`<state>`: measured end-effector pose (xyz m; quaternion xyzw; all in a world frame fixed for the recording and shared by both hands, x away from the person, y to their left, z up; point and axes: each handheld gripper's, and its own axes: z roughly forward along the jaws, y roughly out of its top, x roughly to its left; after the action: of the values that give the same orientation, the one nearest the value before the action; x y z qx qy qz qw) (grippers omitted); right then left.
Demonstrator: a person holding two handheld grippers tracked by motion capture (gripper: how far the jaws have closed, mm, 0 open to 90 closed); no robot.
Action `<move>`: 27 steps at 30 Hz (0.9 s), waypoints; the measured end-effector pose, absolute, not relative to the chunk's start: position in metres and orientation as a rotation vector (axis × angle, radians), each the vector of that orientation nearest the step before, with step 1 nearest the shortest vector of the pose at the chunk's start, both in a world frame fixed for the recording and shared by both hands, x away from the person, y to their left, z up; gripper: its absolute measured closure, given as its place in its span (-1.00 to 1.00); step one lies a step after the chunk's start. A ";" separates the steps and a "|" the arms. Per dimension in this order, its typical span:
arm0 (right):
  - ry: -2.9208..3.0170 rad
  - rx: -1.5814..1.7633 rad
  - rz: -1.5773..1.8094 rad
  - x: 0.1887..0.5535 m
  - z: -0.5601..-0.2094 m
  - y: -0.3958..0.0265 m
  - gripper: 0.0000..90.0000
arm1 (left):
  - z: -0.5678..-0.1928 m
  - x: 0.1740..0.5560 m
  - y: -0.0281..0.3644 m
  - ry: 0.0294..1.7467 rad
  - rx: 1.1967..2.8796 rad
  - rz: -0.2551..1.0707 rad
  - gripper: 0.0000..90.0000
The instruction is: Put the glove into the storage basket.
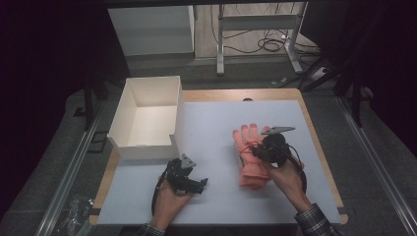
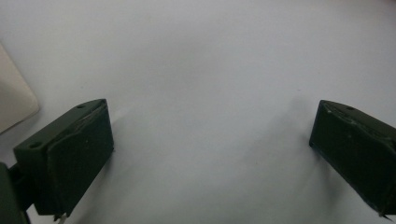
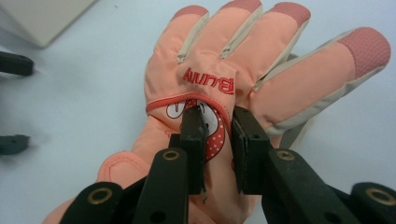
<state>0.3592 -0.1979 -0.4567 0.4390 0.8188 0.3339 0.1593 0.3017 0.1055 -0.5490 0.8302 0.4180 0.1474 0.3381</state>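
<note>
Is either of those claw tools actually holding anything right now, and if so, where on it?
The right gripper has its jaws nearly closed on a pinch of fabric on the back of the pink glove, by the printed patch. The left gripper holds nothing; its jaws stand wide over the bare mat.

High view: the right tool (image 1: 268,147) covers the middle of the glove (image 1: 248,162). Right gripper view: the glove's cuff is cut off at the bottom edge, and whether the pads pinch its fabric cannot be told.

Dim, dark-edged surroundings — table evenly lit, close views soft.
</note>
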 end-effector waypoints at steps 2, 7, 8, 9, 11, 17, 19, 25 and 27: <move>2.336 1.247 0.934 0.358 -0.467 -0.196 0.66 | -0.549 0.302 0.105 1.091 2.158 0.384 -1.00; 2.320 1.191 0.918 0.356 -0.469 -0.191 0.52 | -0.549 0.302 0.105 1.089 2.160 0.386 -1.00; 2.320 1.181 0.914 0.355 -0.469 -0.191 0.45 | -0.549 0.302 0.106 1.085 2.167 0.386 -1.00; 2.318 1.175 0.914 0.355 -0.467 -0.191 0.37 | -0.549 0.302 0.106 1.088 2.164 0.384 -1.00; 2.317 1.173 0.932 0.356 -0.464 -0.193 0.24 | -0.549 0.302 0.106 1.089 2.164 0.383 -1.00; 2.316 1.182 1.006 0.354 -0.448 -0.207 0.06 | -0.549 0.302 0.105 1.089 2.161 0.386 -1.00; 2.318 1.179 1.018 0.354 -0.444 -0.212 0.05 | -0.549 0.302 0.105 1.089 2.159 0.386 -1.00; 2.300 1.171 1.031 0.350 -0.439 -0.227 0.04 | -0.549 0.302 0.105 1.089 2.161 0.386 -1.00; 2.292 1.170 1.025 0.348 -0.439 -0.234 0.04 | -0.549 0.302 0.105 1.089 2.161 0.386 -1.00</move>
<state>0.3482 -0.2337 -0.4390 0.4152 0.8132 0.3636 0.1846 0.3018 0.1055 -0.5490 0.8297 0.4183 0.1481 0.3387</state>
